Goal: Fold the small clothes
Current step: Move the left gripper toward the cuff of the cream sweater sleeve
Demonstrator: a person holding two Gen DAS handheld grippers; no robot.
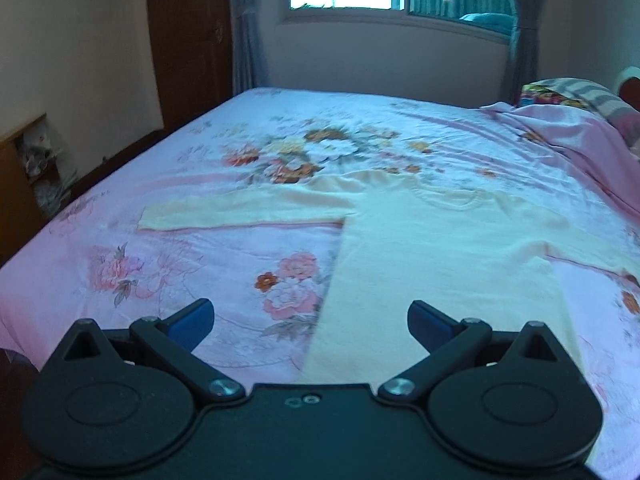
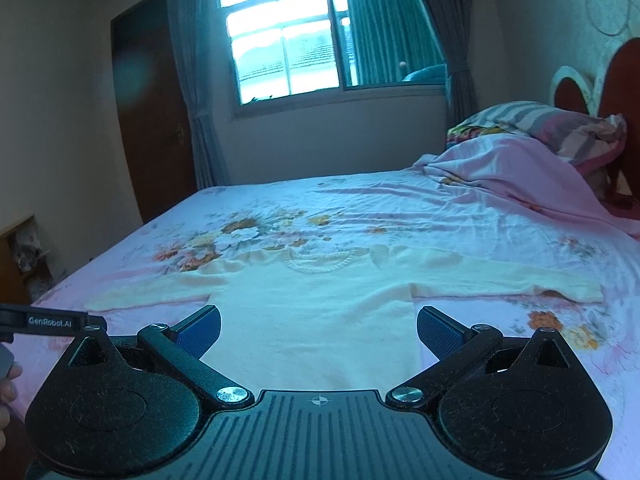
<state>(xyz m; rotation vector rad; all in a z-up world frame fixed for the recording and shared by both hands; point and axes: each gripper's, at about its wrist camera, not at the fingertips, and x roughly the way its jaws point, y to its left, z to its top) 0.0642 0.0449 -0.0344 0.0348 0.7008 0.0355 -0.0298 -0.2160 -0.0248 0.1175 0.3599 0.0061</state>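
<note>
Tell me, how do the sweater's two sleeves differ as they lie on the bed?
In the right wrist view, the sweater's left sleeve looks shorter and thinner, ending near the bed's left edge. The right sleeve looks longer and wider, with a ribbed cuff showing. Both are cream, flat and spread straight out. Neither pair of tongs, left or right, touches them.

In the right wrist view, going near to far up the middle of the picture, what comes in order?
Open right tongs → cream sweater lying flat, hem nearest → its knitted collar → floral bedsheet → far wall under the window.
</note>
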